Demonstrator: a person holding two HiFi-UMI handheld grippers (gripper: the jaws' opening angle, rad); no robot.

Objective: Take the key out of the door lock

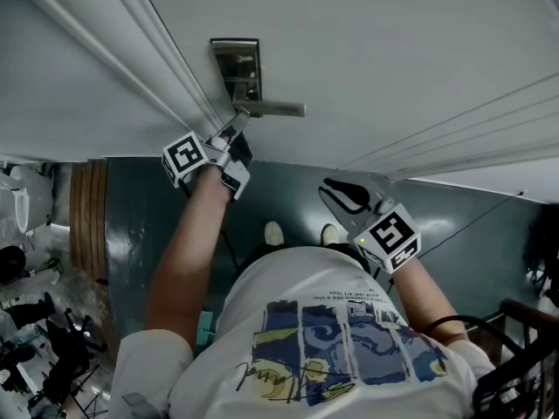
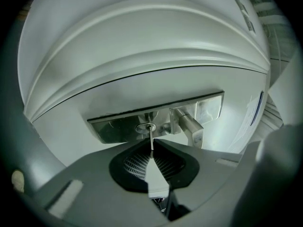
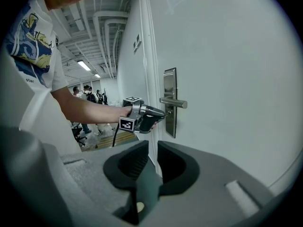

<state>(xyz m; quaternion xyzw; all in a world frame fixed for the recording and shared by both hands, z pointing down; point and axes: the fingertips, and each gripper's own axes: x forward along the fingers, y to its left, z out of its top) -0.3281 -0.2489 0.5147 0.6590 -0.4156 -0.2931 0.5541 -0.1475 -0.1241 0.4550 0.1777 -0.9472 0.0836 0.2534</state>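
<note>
Key [image 2: 151, 137]: in lock [image 2: 144, 126], left of handle [image 2: 191, 128]; likely light, stiff, thin, slippery.
Hold: flat head, for a straight pull.
Left gripper [image 2: 152, 149]: clenched on key.
Right gripper [image 3: 152, 151]: slightly parted, empty.

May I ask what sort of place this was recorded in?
Probably an office or lab corridor: a white door with a lever handle, exposed ceiling pipes and strip lights, and people standing farther back.
</note>
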